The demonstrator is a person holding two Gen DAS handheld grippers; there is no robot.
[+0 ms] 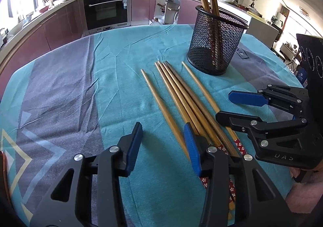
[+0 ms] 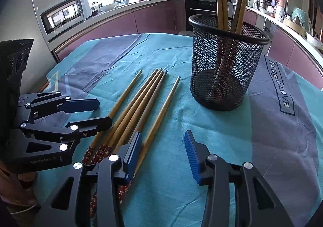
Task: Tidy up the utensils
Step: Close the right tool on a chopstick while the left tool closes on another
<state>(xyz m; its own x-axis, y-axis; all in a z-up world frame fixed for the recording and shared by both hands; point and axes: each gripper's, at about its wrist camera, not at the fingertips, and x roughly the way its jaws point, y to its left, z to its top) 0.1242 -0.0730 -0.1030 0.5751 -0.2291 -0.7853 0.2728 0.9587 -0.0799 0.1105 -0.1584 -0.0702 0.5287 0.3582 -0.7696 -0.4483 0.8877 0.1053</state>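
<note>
1. My left gripper (image 1: 163,144): I am holding it low over the table, jaws parted and gripping nothing; its right finger is sitting over the patterned handle ends of the loose chopsticks (image 1: 181,95).
2. My right gripper (image 2: 163,150): I am keeping it open and empty too, beside the left, its left finger overlapping the same handle ends, so neither hand is clearly nearer.
3. Loose chopsticks: six are lying flat on the teal cloth (image 1: 131,45), nearly parallel, long axes running away from both grippers, tips pointing toward the mesh holder (image 1: 217,43). I judge the next grasp is needing jaws set across a shaft, not along it.
4. Mesh holder: standing upright just beyond the tips, toward my right; four chopsticks are already leaning inside it.
</note>
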